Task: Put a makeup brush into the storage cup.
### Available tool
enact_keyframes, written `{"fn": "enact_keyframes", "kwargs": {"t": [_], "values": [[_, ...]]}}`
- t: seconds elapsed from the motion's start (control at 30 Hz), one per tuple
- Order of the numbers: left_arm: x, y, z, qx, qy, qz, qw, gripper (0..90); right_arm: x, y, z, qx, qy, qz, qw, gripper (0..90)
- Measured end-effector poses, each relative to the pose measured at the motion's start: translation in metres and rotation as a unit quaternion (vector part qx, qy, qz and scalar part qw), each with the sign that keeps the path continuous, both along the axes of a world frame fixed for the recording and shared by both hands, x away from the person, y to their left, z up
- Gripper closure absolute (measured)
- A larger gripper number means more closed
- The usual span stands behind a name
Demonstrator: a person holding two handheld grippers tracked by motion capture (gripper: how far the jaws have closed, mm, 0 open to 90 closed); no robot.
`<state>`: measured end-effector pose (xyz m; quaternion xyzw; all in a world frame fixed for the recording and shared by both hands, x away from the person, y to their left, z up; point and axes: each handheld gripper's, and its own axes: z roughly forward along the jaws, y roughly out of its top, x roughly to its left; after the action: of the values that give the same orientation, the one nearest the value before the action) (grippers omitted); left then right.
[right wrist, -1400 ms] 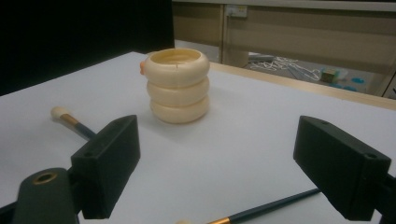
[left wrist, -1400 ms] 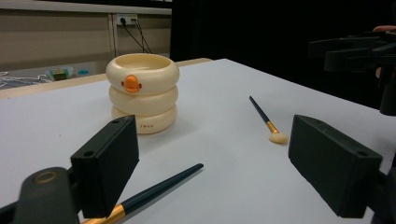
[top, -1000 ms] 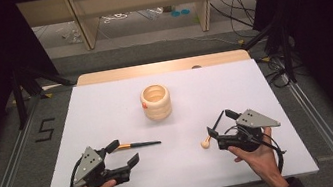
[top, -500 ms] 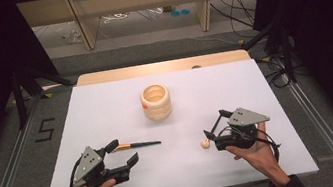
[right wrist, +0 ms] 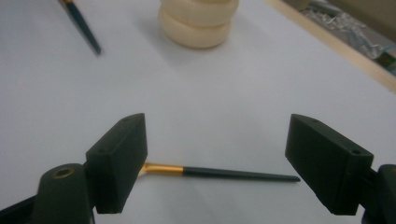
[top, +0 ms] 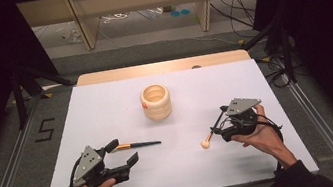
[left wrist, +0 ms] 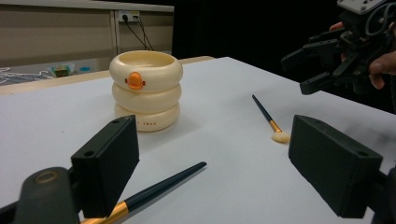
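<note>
Black jaws of the right gripper (right wrist: 215, 158) stand wide, just closing a little, straddling a makeup brush (right wrist: 219, 172) lying in front and right of the cream ringed holder (top: 156, 102). Left gripper (top: 122, 153), also wide open, flanks another brush (top: 137, 144).

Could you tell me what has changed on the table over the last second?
The right gripper has slid toward the far edge along its brush, which now lies between its jaws; these have just been closing a little and do not grip it. The left gripper, its brush and the cream holder stayed put.
</note>
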<state>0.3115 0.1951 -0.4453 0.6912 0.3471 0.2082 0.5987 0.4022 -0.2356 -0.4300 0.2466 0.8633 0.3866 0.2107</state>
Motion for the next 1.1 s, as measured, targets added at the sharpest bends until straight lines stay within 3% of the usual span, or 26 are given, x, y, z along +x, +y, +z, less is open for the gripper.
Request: {"fn": "enact_keyframes", "kwargs": {"t": [0.13,0.17,0.2,0.4,0.5,0.63,0.73,0.77,0.8,0.93,1.1], "values": [[0.0,0.0,0.0,-0.001,0.001,0.0,1.0,15.9,0.012,-0.001,-0.004,-0.04,0.017,0.018,0.9989,22.6],[0.0,0.0,0.0,-0.001,0.001,0.001,1.0,15.9,0.012,-0.001,-0.004,-0.04,0.017,0.018,0.9989,22.6],[0.001,0.0,0.0,0.001,-0.001,-0.003,1.0,15.9,0.018,-0.001,-0.004,-0.057,0.021,0.025,0.9978,23.9],[0.001,0.0,0.0,0.0,0.001,0.001,1.0,15.9,0.032,0.002,-0.009,-0.084,0.037,0.048,0.9946,24.9],[0.001,0.0,0.0,0.0,0.001,0.001,1.0,15.8,0.037,0.003,-0.014,-0.087,0.057,0.052,0.9932,26.5],[0.001,0.0,0.0,0.003,0.0,-0.002,1.0,15.9,0.043,0.004,-0.019,-0.103,0.068,0.055,0.9908,26.1],[0.002,0.0,0.0,-0.001,0.002,0.0,1.0,15.8,0.047,0.006,-0.021,-0.119,0.07,0.059,0.9888,26.0],[0.002,-0.001,0.0,-0.002,0.003,0.0,1.0,15.8,0.051,0.009,-0.021,-0.136,0.066,0.066,0.9864,26.8],[0.002,-0.001,0.0,-0.002,0.003,0.0,1.0,15.8,0.051,0.009,-0.021,-0.136,0.066,0.066,0.9864,26.8],[0.002,0.0,0.0,-0.001,0.002,0.0,1.0,15.8,0.06,0.014,-0.022,-0.16,0.075,0.085,0.9807,28.7],[0.002,-0.001,0.0,-0.001,0.003,0.001,1.0,15.9,0.067,0.014,-0.021,-0.162,0.081,0.089,0.9794,31.2]]}}
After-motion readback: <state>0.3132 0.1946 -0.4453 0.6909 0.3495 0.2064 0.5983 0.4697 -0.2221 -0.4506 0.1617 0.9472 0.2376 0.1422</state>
